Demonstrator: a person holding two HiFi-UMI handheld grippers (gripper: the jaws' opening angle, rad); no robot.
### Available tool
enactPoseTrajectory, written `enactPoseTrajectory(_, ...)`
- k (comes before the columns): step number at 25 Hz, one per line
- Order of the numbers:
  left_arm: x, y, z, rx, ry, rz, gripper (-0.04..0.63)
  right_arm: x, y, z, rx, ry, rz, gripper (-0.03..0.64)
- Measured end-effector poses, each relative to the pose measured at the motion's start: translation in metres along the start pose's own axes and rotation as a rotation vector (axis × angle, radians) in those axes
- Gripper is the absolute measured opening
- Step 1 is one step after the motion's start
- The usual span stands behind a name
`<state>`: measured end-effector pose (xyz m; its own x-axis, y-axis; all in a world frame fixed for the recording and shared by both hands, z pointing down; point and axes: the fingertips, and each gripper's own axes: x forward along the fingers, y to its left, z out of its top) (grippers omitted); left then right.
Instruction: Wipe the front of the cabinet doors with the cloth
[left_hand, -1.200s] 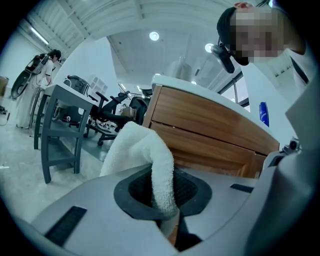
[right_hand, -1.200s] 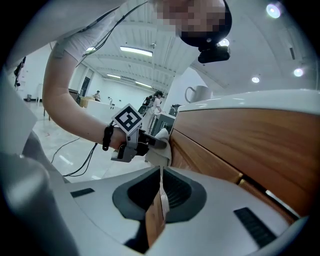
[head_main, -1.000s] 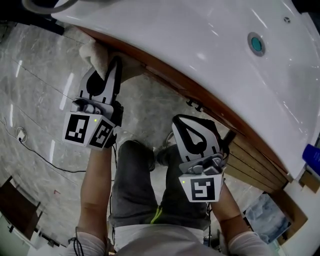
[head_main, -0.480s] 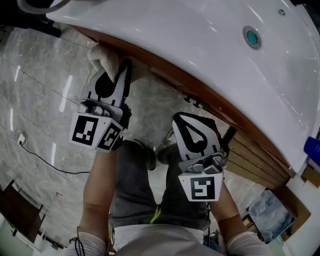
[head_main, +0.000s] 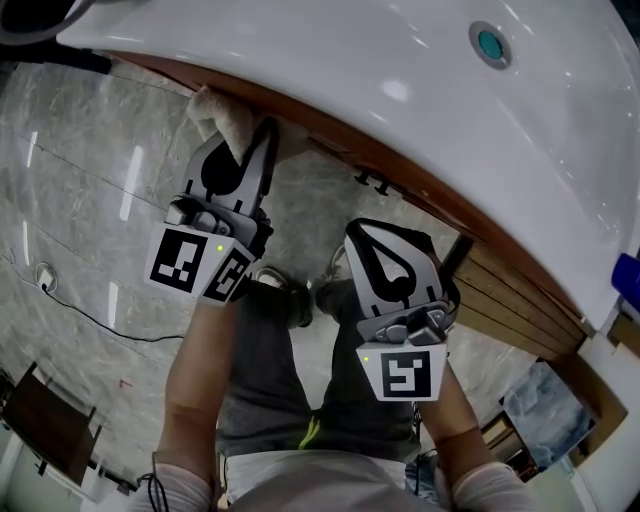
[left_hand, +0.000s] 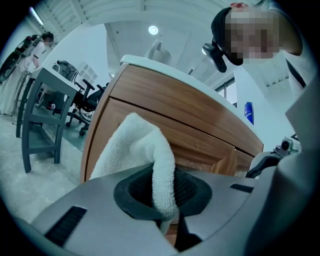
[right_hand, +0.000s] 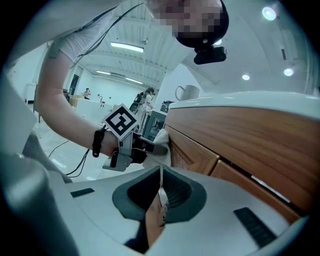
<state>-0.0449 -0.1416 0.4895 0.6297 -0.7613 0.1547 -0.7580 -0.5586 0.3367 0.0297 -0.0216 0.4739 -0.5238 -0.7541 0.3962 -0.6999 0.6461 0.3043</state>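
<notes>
White basin (head_main: 400, 90), teal drain (head_main: 489, 43); cable (head_main: 95, 315) on marble floor (head_main: 70, 180); perhaps a blue bottle (head_main: 628, 285).

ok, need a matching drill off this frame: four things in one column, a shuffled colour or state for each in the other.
Things:
A. cloth
B. right gripper
C. cabinet doors
D. drain

Colour or state:
1. brown wood
2. teal, set in the white sink top
3. white, clamped in the left gripper
4. jaws together, nothing held

Pairs: A-3, B-4, C-1, D-2
</notes>
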Motion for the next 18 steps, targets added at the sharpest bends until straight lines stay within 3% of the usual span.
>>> enactPoseTrajectory(9,0.008,-0.027,-0.015,-0.034,0.026,-0.011,0.058,-0.025,-0.014,-0.013,0.031,0.025,-0.032,0.044)
enactPoseTrajectory(18,0.012,-0.076,-0.026,-0.043,0.056,-0.087,0.058,-0.048,-0.02,-0.017,0.06,0.037,-0.036,0.044)
